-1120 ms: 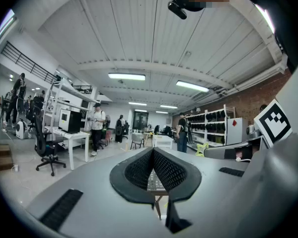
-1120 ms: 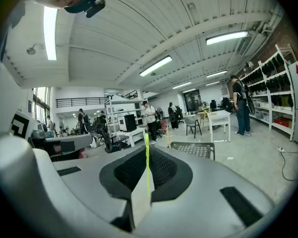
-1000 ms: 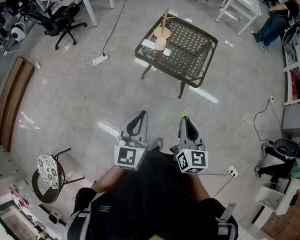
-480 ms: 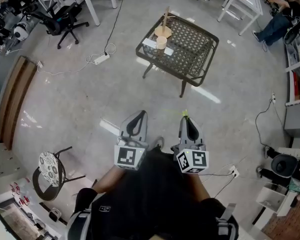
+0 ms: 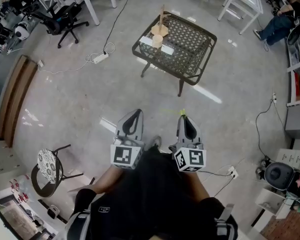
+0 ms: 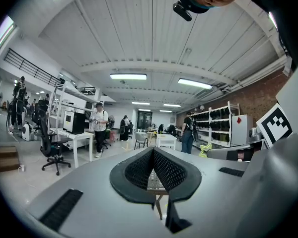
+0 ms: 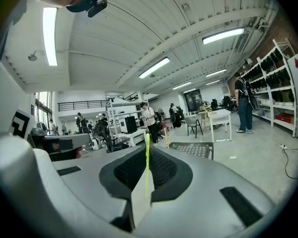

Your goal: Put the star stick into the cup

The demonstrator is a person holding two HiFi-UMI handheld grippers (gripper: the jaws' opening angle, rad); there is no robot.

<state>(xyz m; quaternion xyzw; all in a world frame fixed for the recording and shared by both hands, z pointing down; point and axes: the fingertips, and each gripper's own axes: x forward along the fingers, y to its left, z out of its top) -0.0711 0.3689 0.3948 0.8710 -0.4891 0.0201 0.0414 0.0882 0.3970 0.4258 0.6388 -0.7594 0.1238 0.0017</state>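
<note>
In the head view a pale cup [image 5: 156, 43] stands near the left corner of a dark lattice table [image 5: 192, 51], far ahead of both grippers. My right gripper [image 5: 185, 119] is shut on the star stick [image 5: 183, 113], a thin yellow-green stick that rises between the pads in the right gripper view [image 7: 147, 165]. The star end [image 6: 205, 148] shows at the right of the left gripper view. My left gripper [image 5: 135, 115] is held beside it, shut, with nothing between its pads [image 6: 166, 170]. Both are held close to the person's body, above the floor.
A wooden stand [image 5: 160, 29] sits next to the cup. A power strip and cable [image 5: 101, 58] lie on the floor left of the table. A round stool [image 5: 49, 170] stands at lower left, office chairs and desks at the back, shelves on the right. People stand far off.
The table and cup have shifted slightly left and up in the head view. Both grippers stay side by side, still shut, and have drifted a little left.
</note>
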